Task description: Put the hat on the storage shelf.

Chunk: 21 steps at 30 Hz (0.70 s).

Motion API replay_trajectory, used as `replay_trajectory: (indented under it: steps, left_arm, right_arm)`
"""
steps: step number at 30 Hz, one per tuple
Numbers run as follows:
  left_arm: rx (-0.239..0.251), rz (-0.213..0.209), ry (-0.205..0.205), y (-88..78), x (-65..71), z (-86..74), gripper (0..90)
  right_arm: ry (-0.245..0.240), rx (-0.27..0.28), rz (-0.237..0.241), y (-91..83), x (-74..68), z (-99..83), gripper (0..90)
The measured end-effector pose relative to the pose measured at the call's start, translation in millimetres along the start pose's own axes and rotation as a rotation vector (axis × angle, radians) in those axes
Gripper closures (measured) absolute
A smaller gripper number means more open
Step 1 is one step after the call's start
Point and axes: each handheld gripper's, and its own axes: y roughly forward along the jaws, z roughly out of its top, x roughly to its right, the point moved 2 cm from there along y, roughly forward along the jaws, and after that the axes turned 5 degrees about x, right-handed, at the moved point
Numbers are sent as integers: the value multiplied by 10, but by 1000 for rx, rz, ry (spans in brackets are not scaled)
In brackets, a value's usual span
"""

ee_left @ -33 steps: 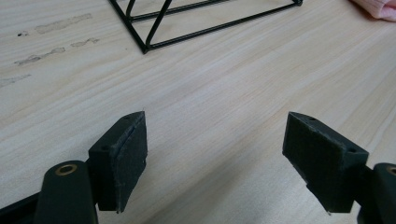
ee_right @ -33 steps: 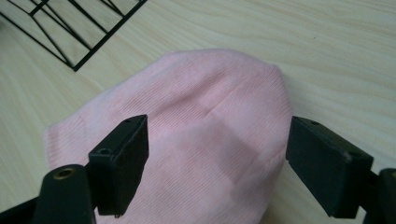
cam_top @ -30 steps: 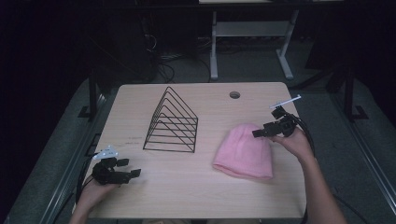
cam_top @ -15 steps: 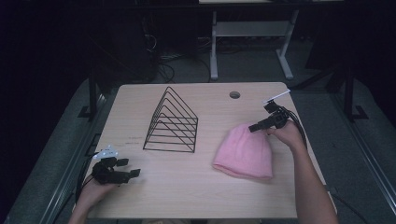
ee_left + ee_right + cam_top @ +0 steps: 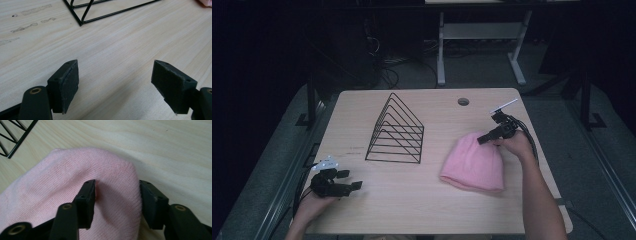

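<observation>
Pink knitted wool, a soft rounded beanie hat [image 5: 473, 162], lies flat on the pale wooden tabletop [image 5: 412, 200] in the high view, right of a black wire triangular rack [image 5: 396, 131]; the right gripper [image 5: 484, 139] sits at the hat's far rounded end, while the left gripper [image 5: 353, 180] rests near the tabletop's left front edge, well apart from the hat. In the left gripper view its fingers [image 5: 65, 83] stand wide open over bare wood with nothing between them. In the right gripper view the fingers [image 5: 86, 200] have just been closing and now pinch a fold of the hat's crown, the knit bunching between them. The risk, I judge, is a shallow bite: loose knit could slide out on lifting, or only the top layer could come up and the hat sag.
</observation>
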Motion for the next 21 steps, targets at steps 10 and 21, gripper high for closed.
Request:
replay_trajectory:
  steps: [10,21]
  left_arm:
    - [0,5,-4,-6,3,-10,222]
    - [-11,6,5,-4,-12,-14,222]
  right_arm:
    - [20,-7,20,63,21,-48,607]
    - [61,48,83,57,54,-92,760]
